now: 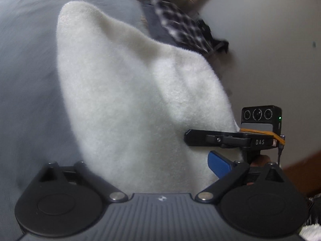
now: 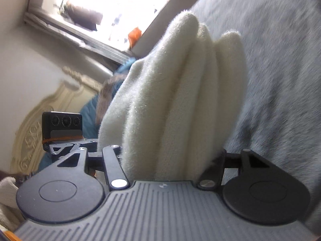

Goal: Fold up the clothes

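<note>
A white fleece garment (image 1: 128, 92) hangs from my left gripper (image 1: 160, 180), whose fingertips are buried in the fabric; it is shut on the cloth. In the right wrist view the same white garment (image 2: 180, 104) bunches in thick folds between the fingers of my right gripper (image 2: 166, 168), which is shut on it. My right gripper also shows in the left wrist view (image 1: 202, 150) at the garment's right edge, with a blue finger pad (image 1: 218, 163) against the cloth. The left gripper's camera shows in the right wrist view (image 2: 62, 128).
A grey bedspread (image 1: 26, 84) lies under the garment and fills the right of the right wrist view (image 2: 280, 80). A black-and-white checked garment (image 1: 180, 26) lies at the bed's far edge. A blue cloth (image 2: 90, 116), a cream carved headboard (image 2: 40, 124) and a bright window (image 2: 112, 2) stand to the left.
</note>
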Action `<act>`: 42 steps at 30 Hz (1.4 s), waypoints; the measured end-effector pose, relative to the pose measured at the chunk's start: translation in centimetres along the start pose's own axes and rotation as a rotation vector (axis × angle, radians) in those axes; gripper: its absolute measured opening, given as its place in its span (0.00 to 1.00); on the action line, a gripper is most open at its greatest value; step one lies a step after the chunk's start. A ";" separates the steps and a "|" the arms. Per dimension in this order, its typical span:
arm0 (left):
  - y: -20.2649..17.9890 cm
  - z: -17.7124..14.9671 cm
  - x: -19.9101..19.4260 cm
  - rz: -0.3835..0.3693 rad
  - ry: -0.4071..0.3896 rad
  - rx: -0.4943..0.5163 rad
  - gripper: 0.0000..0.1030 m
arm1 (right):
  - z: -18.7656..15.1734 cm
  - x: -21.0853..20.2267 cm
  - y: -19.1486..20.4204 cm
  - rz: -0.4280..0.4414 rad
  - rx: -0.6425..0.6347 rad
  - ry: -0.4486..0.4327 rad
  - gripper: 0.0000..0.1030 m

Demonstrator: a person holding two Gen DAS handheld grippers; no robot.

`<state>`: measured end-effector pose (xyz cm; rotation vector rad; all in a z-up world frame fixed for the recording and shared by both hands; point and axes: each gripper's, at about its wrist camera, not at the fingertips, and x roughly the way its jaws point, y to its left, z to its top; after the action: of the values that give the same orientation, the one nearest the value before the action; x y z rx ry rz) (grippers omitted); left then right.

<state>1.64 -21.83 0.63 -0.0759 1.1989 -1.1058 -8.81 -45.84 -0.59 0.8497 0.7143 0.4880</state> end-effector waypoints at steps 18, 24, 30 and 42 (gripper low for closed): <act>-13.9 5.6 23.0 -0.355 -0.107 -0.109 0.92 | 14.1 -22.7 -6.8 -0.432 -0.192 0.144 0.54; -16.5 4.4 28.3 -0.343 -0.097 -0.141 0.92 | 14.4 -23.5 -10.9 -0.498 -0.157 0.265 0.54; -15.5 1.8 28.5 -0.334 -0.112 -0.171 0.92 | 13.5 -23.9 -13.6 -0.528 -0.155 0.294 0.54; -16.1 -0.2 31.5 -0.306 -0.078 -0.167 0.92 | 13.3 -21.8 -16.8 -0.520 -0.128 0.342 0.55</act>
<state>-10.67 -52.38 -12.20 -0.4397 1.2336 -1.2525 -11.82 -76.28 -0.12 0.4348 1.1652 0.2053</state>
